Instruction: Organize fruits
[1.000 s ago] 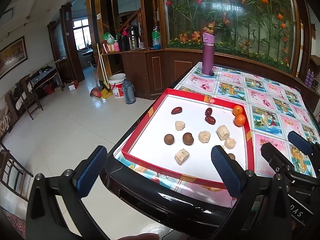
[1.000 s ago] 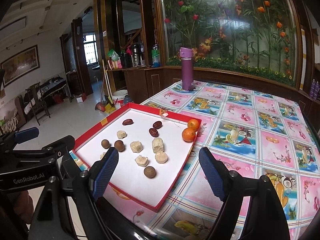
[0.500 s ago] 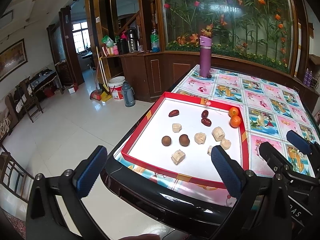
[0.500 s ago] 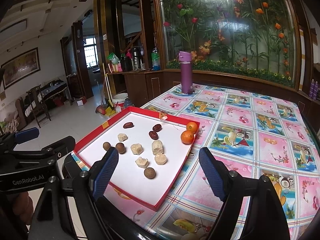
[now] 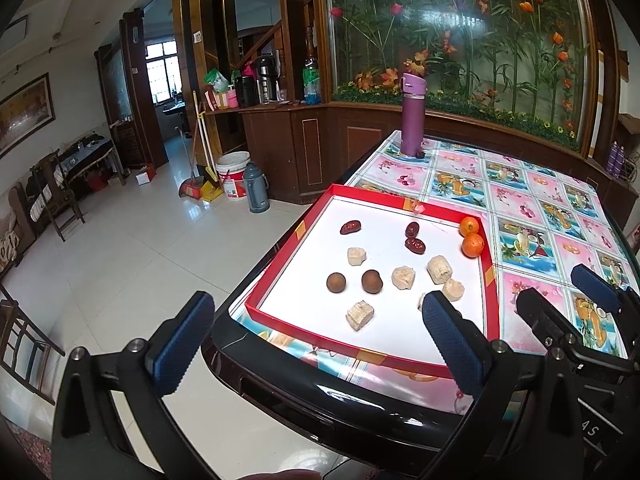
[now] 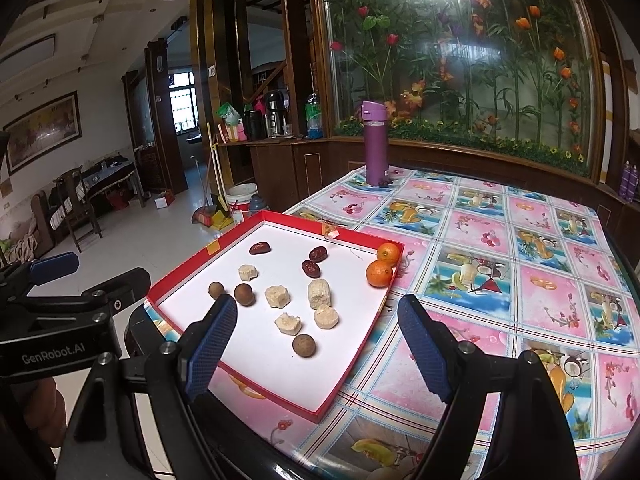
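Both grippers, the left gripper (image 5: 316, 328) and right gripper (image 6: 316, 334), hovered wide open and empty before the red tray (image 6: 362, 352), where scattered fruits (image 6: 320, 294) awaited sorting.

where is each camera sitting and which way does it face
Left wrist: rides the left tool, looking forward and down at the table's near left corner and the red tray; its own open blue fingers show, the right tool at right.
Right wrist: rides the right tool, facing the tray from its right side; its own open fingers show, the left tool at left.
Shared: tray, two oranges, purple bottle.
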`<state>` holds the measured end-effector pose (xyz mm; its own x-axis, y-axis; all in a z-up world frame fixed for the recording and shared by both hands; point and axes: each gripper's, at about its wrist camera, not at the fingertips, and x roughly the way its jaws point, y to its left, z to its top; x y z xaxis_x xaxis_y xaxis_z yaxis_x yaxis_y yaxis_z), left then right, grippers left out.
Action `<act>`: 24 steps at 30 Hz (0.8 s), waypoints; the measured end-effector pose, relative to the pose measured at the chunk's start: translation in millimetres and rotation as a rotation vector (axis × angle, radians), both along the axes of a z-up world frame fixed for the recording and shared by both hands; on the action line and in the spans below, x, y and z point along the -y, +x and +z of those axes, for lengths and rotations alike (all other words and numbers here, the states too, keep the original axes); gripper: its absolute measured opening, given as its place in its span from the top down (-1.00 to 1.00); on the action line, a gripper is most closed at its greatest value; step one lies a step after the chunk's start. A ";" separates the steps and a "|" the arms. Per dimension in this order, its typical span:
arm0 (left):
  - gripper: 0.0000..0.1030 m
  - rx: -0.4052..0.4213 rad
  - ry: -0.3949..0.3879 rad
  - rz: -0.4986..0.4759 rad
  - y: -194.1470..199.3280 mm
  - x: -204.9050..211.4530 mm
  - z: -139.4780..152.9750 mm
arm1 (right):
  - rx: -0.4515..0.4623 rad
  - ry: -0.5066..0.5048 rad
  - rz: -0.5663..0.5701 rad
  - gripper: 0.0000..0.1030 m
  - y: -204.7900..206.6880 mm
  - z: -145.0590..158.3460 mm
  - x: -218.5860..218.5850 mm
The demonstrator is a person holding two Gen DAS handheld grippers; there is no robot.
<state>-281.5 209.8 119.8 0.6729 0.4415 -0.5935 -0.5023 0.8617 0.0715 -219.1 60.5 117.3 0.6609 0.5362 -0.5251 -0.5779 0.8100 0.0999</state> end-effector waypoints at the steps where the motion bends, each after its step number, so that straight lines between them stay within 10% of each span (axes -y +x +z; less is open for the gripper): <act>1: -1.00 0.000 -0.001 0.000 -0.1 0.0 0.2 | 0.001 -0.002 0.001 -0.60 0.6 -0.4 0.1; 24: -1.00 0.003 -0.025 0.007 -1.2 -4.9 3.8 | -0.003 -0.006 0.004 -0.60 1.1 -1.9 -3.9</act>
